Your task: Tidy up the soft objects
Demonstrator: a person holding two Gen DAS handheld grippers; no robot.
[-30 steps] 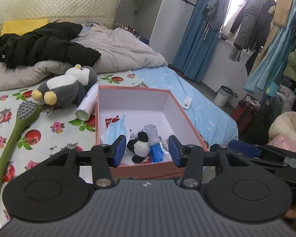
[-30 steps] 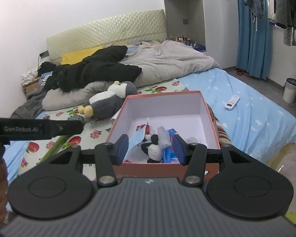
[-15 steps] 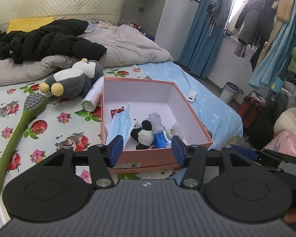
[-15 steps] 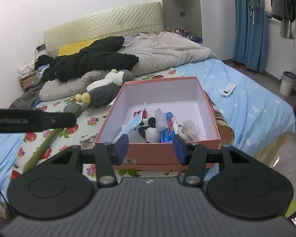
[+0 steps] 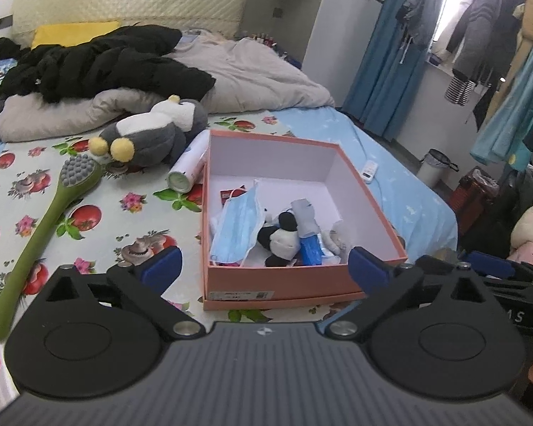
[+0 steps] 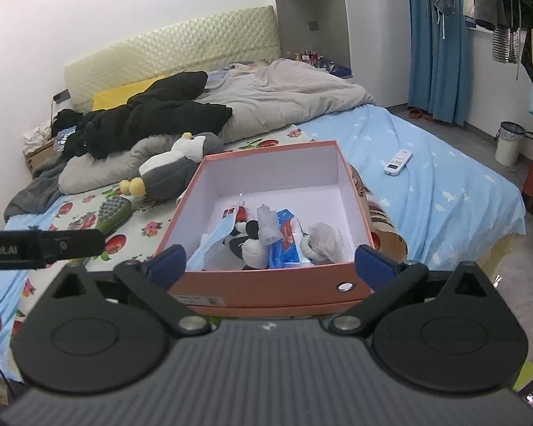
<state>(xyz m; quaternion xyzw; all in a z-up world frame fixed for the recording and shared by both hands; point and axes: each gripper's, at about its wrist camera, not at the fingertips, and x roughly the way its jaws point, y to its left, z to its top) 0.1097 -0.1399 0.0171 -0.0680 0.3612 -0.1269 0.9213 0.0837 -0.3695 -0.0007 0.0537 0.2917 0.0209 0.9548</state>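
A home bedroom: bed [image 6: 426,163], hanging clothes [image 5: 479,35].

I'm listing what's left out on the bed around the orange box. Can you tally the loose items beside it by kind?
Plush penguin: 1
Green long-handled brush: 1
White canister, lying on its side: 1
White remote control: 1
Total: 4

Box [image 5: 303,281] rear half bare; toys [image 5: 280,238] crowd its front.

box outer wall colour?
Salmon pink outside, white inside. The box shows it best in the right wrist view.
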